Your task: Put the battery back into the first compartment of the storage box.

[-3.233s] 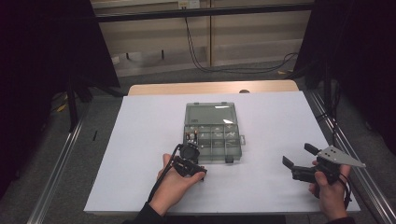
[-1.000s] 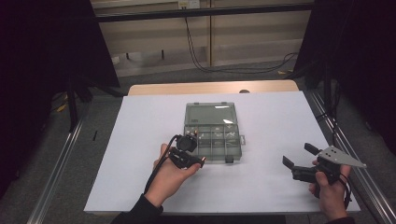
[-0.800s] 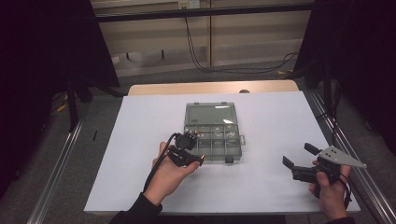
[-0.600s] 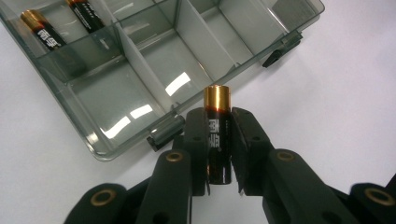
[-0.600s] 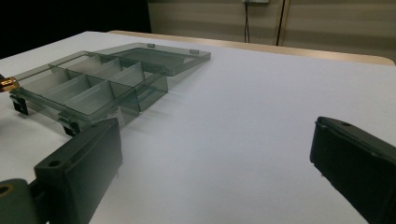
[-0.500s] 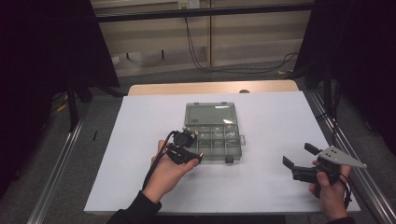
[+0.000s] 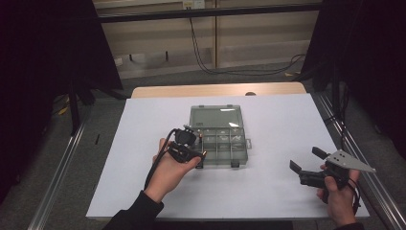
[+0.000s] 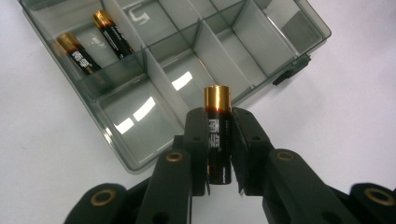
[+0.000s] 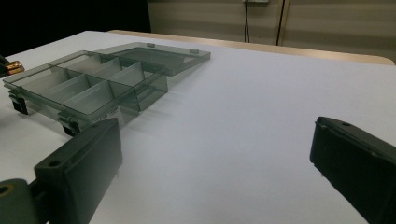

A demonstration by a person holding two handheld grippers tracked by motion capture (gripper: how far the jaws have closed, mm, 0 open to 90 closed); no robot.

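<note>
A black-and-gold battery (image 8: 218, 140) stands clamped between the jaws of the left gripper (image 8: 218, 154), its gold cap rising clear of the pads and pointing toward the near edge of a smoke-grey compartment box (image 8: 140, 163). The battery hangs just short of the box, over the white counter (image 8: 42, 154), level with the wall that parts two of the near compartments. Two more batteries (image 8: 95, 44) lie side by side in a far corner compartment of the box, gold ends turned away from the gripper.

The box sits open at the middle of the counter (image 7: 282, 124), its clear lid (image 7: 214, 116) folded flat on the far side. A strip of bare wood (image 7: 215, 90) shows beyond the white sheet, and past it a pale panelled wall with black cables hanging down; dark curtains close in on both sides of the box, and metal rails run along the counter's edges.

The left hand (image 7: 167, 172) reaches in at the box's near left corner, wrist angled toward it, the gripper's cable trailing back along the dark sleeve. The right hand (image 7: 337, 199) rests well apart from the box, near the counter's right edge, holding the right gripper (image 7: 306, 160) with its jaws wide apart on nothing and aimed back toward the box.
</note>
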